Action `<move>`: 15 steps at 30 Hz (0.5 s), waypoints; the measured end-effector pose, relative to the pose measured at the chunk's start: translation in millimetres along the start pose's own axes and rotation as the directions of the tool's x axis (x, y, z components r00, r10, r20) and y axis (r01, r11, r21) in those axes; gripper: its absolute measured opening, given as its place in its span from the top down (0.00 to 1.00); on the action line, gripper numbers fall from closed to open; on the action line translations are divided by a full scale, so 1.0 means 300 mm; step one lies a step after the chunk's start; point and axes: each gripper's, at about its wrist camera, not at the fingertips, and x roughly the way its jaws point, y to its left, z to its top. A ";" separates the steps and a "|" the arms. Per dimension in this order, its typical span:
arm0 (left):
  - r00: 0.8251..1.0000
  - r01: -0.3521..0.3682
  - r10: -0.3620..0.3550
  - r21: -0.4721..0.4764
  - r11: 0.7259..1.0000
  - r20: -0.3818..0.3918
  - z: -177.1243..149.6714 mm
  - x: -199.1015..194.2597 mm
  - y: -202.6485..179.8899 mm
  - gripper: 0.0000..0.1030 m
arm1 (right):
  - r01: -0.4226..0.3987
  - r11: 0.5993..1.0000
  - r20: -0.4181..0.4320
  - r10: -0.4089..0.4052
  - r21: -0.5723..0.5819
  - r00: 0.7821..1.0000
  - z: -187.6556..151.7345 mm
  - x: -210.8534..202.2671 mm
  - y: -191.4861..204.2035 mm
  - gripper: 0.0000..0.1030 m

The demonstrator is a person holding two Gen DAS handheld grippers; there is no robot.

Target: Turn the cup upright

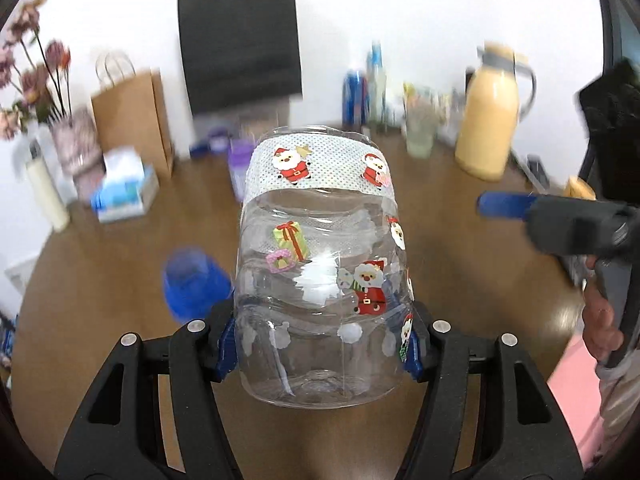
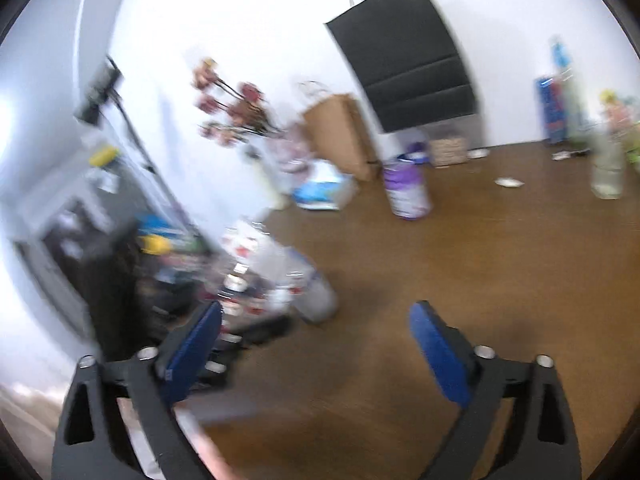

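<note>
A clear plastic cup [image 1: 320, 264] with Santa stickers and a white dotted band is held above the brown table [image 1: 120, 260]. Its closed base points toward the camera and its mouth points away. My left gripper [image 1: 320, 348] is shut on the cup near its base, one blue pad on each side. My right gripper [image 2: 316, 354] is open and empty. It shows in the left wrist view [image 1: 508, 204] at the right, apart from the cup. In the blurred right wrist view the cup [image 2: 276, 276] and the left gripper appear at left centre.
A blue cup [image 1: 192, 280] sits on the table left of the held cup. A purple can [image 2: 406, 190], tissue box [image 1: 124, 188], brown bag [image 1: 132, 120], black bag [image 1: 240, 40], flower vase [image 1: 72, 140], yellow jug [image 1: 488, 116] and bottles [image 1: 364, 88] line the far edge.
</note>
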 end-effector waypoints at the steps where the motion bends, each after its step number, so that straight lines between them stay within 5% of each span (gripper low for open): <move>1: 0.999 0.003 -0.003 -0.011 1.000 0.045 0.032 -0.014 0.012 0.43 | -0.052 0.998 0.004 0.052 0.033 0.999 0.058 0.016 -0.017 0.00; 5: 0.976 0.018 -0.018 0.002 1.000 0.217 0.152 -0.050 0.030 0.43 | -0.236 0.966 0.010 0.236 0.106 0.972 0.234 0.105 -0.058 0.00; 12: 0.954 -0.013 -0.017 0.097 0.995 0.301 0.186 -0.011 0.009 0.43 | -0.391 0.898 0.004 0.399 0.201 0.917 0.370 0.315 -0.085 0.02; 13: 0.956 -0.024 -0.007 0.103 0.994 0.292 0.186 0.009 0.013 0.39 | -0.392 0.891 0.008 0.401 0.230 0.916 0.375 0.342 -0.101 0.34; 15: 0.968 -0.036 0.009 0.104 0.994 0.250 0.195 0.052 0.034 0.29 | -0.372 0.896 0.012 0.381 0.241 0.925 0.378 0.366 -0.125 0.35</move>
